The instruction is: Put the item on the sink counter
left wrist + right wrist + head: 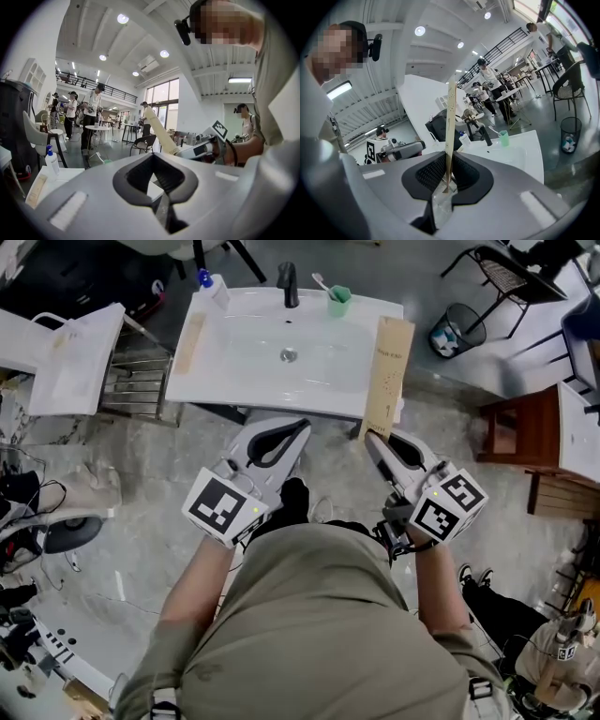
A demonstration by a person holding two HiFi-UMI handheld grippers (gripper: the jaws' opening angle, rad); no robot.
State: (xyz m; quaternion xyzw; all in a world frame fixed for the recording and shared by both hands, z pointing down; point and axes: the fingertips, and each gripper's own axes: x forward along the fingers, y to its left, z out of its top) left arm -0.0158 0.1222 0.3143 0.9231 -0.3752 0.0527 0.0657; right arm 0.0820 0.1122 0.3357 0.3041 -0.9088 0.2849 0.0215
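Observation:
A long flat tan package [389, 371] in clear wrap sticks out forward from my right gripper [373, 439], which is shut on its near end. In the head view the package's far part lies over the right side of the white sink counter [281, 401]; whether it touches the counter I cannot tell. The right gripper view shows the package [450, 131] edge-on, standing up between the pads of that gripper [447, 180]. My left gripper [302, 426] hovers in front of the sink's front edge, its tips together and nothing in it. The left gripper view shows the same strip [159, 133] off to the right.
On the sink's back rim stand a black faucet [289, 285], a green cup [338, 302] with a toothbrush and a small bottle [208, 282]. A tan strip [190, 341] lies on the left counter. A metal rack [136, 385] stands left; a bin [448, 329] and wooden furniture [520, 432] stand right.

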